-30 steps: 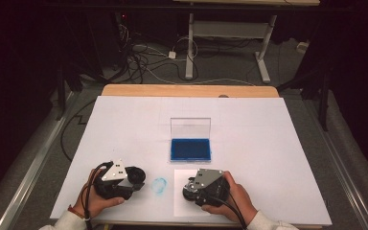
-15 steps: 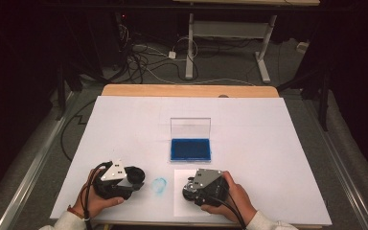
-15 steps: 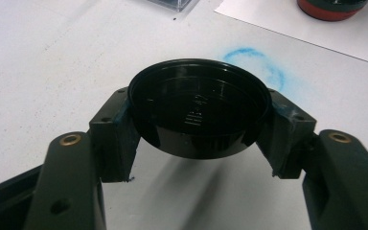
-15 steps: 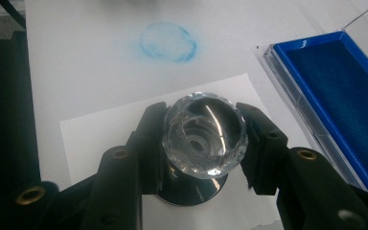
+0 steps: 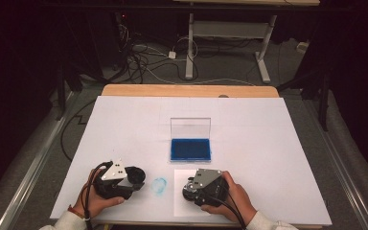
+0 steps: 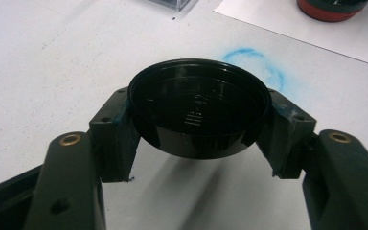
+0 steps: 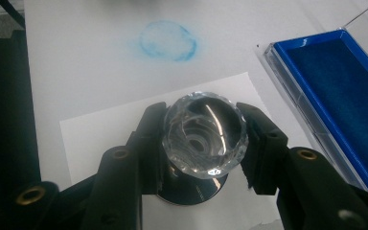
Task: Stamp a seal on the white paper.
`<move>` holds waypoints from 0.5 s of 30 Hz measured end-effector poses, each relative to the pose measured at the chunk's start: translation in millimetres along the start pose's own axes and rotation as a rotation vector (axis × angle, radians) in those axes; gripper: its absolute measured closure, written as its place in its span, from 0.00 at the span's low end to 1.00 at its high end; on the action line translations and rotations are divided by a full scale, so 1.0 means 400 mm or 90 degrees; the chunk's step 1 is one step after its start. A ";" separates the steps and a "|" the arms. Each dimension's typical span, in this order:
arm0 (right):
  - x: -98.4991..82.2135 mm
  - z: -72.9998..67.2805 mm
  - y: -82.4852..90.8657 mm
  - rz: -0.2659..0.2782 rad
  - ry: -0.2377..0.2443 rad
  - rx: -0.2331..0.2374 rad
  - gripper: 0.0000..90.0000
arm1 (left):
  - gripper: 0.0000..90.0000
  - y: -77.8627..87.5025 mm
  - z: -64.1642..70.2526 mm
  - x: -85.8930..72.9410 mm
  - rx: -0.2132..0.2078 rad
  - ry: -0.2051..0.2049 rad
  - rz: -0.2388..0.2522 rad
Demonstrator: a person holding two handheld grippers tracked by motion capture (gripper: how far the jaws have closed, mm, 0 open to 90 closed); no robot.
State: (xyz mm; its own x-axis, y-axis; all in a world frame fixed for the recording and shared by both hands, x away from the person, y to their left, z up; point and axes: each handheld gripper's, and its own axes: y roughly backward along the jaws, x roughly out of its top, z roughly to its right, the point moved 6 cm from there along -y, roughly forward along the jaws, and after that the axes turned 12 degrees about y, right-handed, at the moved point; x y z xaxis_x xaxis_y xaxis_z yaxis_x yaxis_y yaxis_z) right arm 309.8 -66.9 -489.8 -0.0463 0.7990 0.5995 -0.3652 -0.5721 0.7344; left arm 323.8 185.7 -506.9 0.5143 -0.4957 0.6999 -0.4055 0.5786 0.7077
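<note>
A black round cap (image 6: pixel 199 108) sits between the jaws of my left gripper (image 6: pixel 199 125), which is shut on it just above the table; the same gripper (image 5: pixel 134 178) is at the front left in the high view. My right gripper (image 7: pixel 203 143) is shut on the clear faceted knob of a stamp (image 7: pixel 205 132), whose dark round base rests on a white sheet of paper (image 7: pixel 105 129). From above, the right gripper (image 5: pixel 190 190) is at the near edge of that sheet (image 5: pixel 182 207). An open ink pad (image 5: pixel 190 149) with a blue cushion lies just beyond.
A smudged blue ink ring (image 5: pixel 159 185) marks the white table cover between the two grippers. The ink pad's clear lid (image 5: pixel 190 128) stands upright behind it. A wooden table edge (image 5: pixel 187 90) runs along the back, with cables and desk legs on the floor beyond.
</note>
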 end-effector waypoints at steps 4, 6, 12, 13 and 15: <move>0.000 0.001 0.000 0.002 -0.002 0.001 0.64 | 0.41 0.000 -0.001 0.001 0.001 0.000 0.001; -0.001 0.004 0.003 0.003 -0.009 0.008 0.64 | 0.41 0.001 -0.002 0.002 0.001 -0.002 0.001; 0.020 0.036 0.051 0.057 -0.048 0.001 0.64 | 0.41 0.004 -0.003 0.002 0.002 -0.001 0.004; 0.022 0.045 0.062 0.070 -0.055 -0.004 0.64 | 0.41 0.004 -0.003 0.002 0.003 -0.001 0.004; 0.022 0.057 0.082 0.083 -0.062 -0.014 0.64 | 0.41 0.005 -0.003 0.002 0.003 -0.001 0.007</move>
State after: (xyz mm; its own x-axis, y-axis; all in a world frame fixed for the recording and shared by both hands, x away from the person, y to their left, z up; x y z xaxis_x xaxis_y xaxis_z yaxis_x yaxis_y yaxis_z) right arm 318.7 -82.9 -453.1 -0.0052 0.6964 0.7176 -0.3824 -0.6645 0.6421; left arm 324.3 187.2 -504.8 0.5089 -0.4901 0.7077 -0.4148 0.5808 0.7005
